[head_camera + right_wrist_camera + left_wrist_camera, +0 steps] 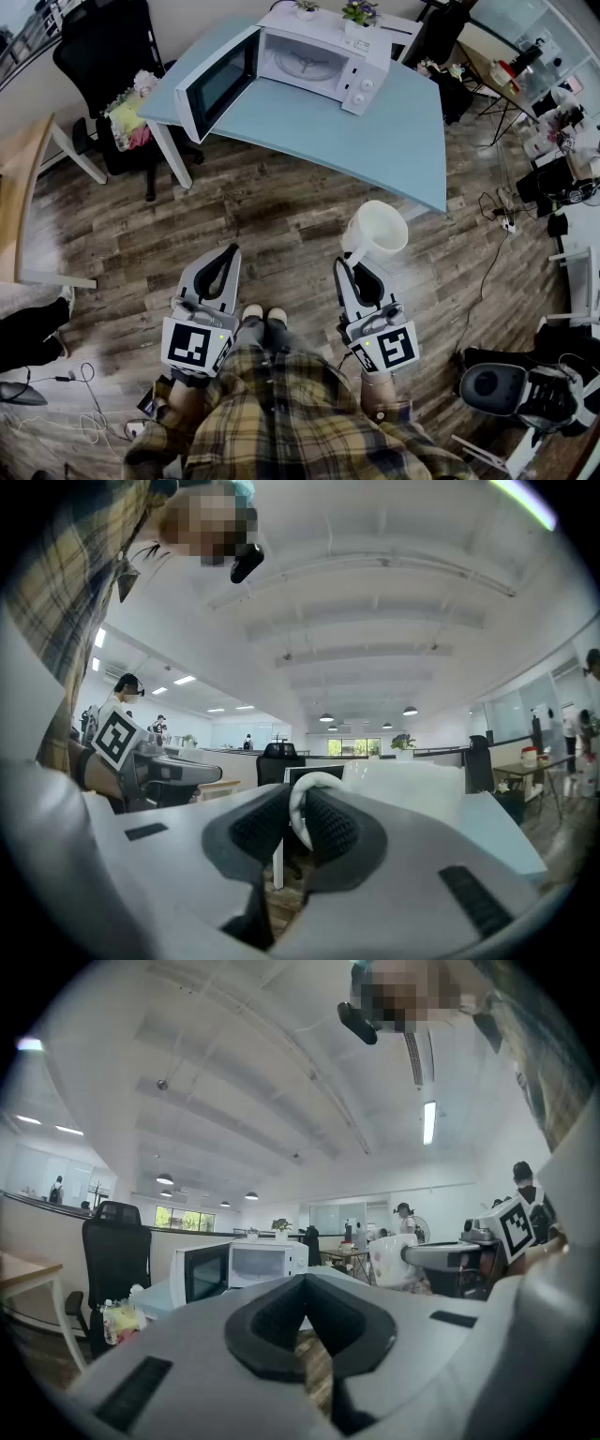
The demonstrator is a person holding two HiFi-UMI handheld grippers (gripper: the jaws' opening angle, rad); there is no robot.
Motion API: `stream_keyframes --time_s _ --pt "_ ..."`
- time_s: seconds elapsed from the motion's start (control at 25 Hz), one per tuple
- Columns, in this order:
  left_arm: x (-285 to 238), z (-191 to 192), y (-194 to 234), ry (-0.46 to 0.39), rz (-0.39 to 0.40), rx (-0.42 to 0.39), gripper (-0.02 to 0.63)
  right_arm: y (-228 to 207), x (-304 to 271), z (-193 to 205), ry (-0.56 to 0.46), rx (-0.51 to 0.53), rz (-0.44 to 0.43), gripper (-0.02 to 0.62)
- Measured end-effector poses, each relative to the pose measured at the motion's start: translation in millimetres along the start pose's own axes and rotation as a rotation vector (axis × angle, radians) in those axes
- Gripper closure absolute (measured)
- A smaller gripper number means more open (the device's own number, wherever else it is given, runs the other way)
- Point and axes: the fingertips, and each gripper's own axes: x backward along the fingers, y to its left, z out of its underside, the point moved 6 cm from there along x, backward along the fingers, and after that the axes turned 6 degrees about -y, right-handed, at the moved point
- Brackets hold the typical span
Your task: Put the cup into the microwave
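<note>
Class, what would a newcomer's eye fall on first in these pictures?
The large white cup, held by its handle in the right gripper, right of centre in the head view. Then the white microwave oven, door swung open, on the pale blue table at the top.

Both grippers point level, toward twelve o'clock. The left gripper (228, 253), at seven o'clock in the head view, has its fingers pressed together, empty. The right gripper (349, 267), at five o'clock, pinches the cup (377, 232) by its handle.

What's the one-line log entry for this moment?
right gripper: shut on cup handle | left gripper: shut, empty | microwave: door open | cup: outside it
</note>
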Motion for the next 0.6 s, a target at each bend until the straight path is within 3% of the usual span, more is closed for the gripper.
stream_keyframes --time_s 0.6 --pt "1.5 -1.7 -42.9 -0.023 -0.045 -0.027 0.614 -20.3 27.1 -5.3 -0.071 -0.039 -0.07 0.54"
